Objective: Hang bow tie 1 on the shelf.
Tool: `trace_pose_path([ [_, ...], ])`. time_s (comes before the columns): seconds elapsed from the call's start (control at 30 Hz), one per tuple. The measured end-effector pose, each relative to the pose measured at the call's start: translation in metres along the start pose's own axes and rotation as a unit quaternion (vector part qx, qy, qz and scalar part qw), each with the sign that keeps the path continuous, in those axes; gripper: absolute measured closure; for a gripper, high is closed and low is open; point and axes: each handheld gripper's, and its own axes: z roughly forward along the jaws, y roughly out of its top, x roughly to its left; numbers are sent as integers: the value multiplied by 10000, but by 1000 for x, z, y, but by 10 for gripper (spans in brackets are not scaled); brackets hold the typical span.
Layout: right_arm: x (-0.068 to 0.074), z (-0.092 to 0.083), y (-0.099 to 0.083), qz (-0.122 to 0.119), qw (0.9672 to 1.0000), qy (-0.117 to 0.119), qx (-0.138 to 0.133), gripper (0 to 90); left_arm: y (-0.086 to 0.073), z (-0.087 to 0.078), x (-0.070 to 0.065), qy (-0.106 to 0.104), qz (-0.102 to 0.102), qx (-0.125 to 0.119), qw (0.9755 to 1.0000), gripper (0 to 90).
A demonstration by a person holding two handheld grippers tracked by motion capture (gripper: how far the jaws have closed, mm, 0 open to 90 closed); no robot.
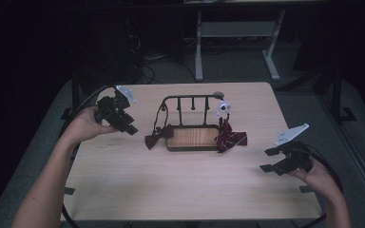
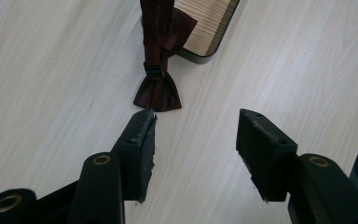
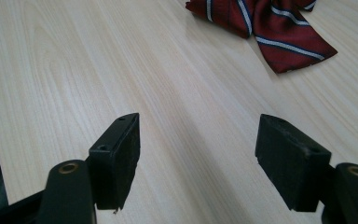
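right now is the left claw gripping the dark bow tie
No, the left claw stands open over bare table, and the dark bow tie lies just beyond its tips, untouched.

A dim lab or workroom: a pale wooden table [image 1: 171,190] on grey carpet, cables [image 1: 142,66] and a metal desk frame [image 1: 237,42] behind.

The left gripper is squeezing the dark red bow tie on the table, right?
Not quite. The left gripper is open and holds nothing: the dark red bow tie lies on the table just ahead of its jaws, untouched. The left gripper view shows the gap.
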Motion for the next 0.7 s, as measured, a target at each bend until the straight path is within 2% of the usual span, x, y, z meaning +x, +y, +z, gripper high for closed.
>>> trace_pose_path([
  [0.5,0,0,-2,10,10000,-27,1,294,-21,10,-5,-33,-82,-63,9999,418],
  [0.7,1,0,-2,16,10000,-33,19,293,-32,14,-7,-25,-192,-146,9997,399],
])
